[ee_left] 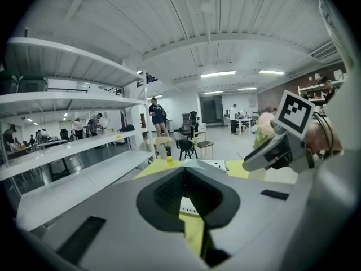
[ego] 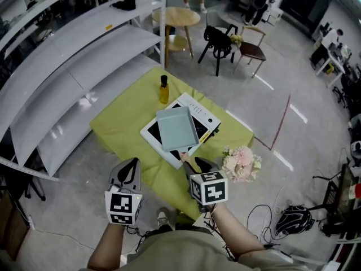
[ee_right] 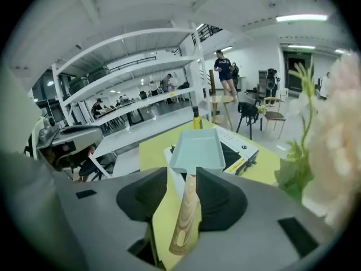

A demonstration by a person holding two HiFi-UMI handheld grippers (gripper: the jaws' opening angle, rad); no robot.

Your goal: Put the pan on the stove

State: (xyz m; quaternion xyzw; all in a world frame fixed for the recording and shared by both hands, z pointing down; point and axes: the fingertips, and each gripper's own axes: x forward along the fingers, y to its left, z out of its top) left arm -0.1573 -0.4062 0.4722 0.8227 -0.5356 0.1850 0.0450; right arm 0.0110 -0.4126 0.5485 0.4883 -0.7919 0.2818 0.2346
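A pale blue rectangular pan (ego: 177, 127) (ee_right: 198, 150) sits on the white and black stove (ego: 207, 119) (ee_right: 241, 151) on the yellow-green table. Its wooden handle (ee_right: 186, 219) points back toward me and lies between the jaws of my right gripper (ego: 189, 164) (ee_right: 181, 174). That gripper is open: yellow cloth shows between the left jaw and the handle. My left gripper (ego: 132, 166) (ee_left: 183, 176) hovers at the table's near left edge. Its jaws stand a narrow slit apart with nothing between them.
A yellow bottle (ego: 163, 89) (ee_right: 196, 119) stands behind the stove. A bunch of pale pink flowers (ego: 241, 162) (ee_right: 338, 140) is just right of my right gripper. White shelving (ego: 62, 72) runs along the left. Chairs and a round table (ego: 176, 17) stand beyond.
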